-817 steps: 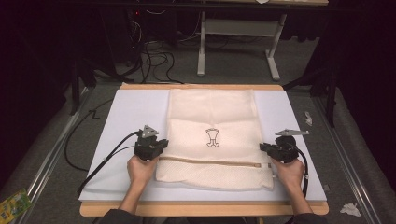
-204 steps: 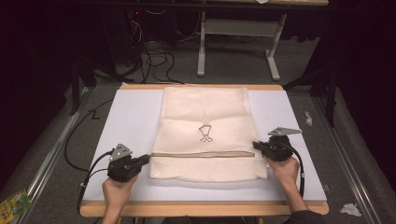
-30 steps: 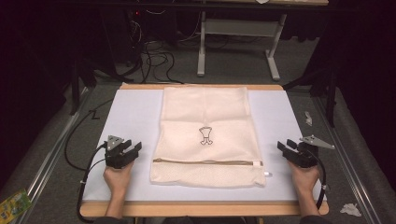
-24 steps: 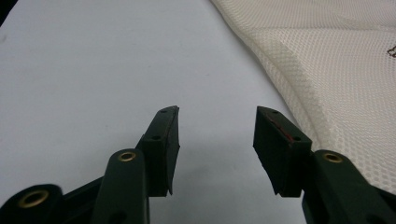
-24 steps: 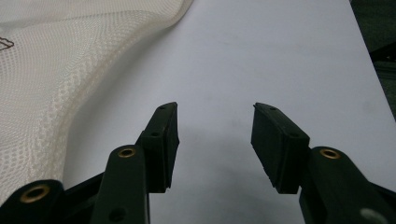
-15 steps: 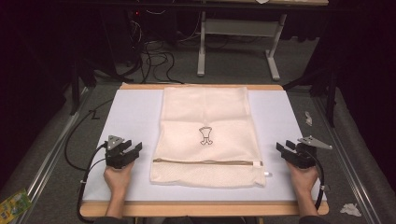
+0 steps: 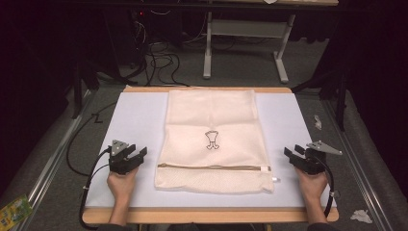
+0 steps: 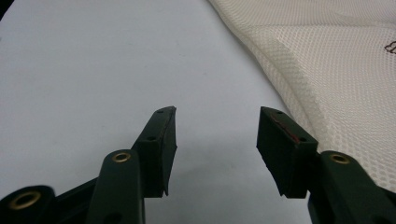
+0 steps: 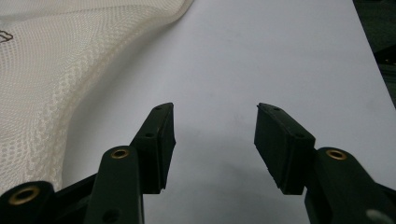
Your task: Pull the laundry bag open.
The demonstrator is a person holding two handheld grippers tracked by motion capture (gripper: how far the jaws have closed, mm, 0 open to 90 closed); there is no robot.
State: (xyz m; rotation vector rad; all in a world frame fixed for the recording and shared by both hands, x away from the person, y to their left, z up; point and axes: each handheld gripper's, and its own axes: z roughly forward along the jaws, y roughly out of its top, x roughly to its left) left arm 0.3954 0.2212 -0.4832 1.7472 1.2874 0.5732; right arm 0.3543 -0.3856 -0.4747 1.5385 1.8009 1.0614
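Left gripper (image 7: 137,155): held on the white mat (image 7: 134,120), just left of the bag's lower corner; jaws wide apart, nothing between them, bare mat under them in the left gripper view (image 8: 216,135).
Left hand (image 7: 121,184): at the near edge, wrapped round the gripper's grip.
Bag (image 7: 211,139): cream mesh, flat in the mat's middle, zip (image 7: 211,167) running across near the bottom, small dark emblem (image 7: 212,139) at centre; touching neither gripper.
Right gripper (image 7: 293,154): well right of the bag, jaws spread wide and empty over bare mat (image 9: 215,133).
Right hand (image 7: 312,185): near the table's right front corner.
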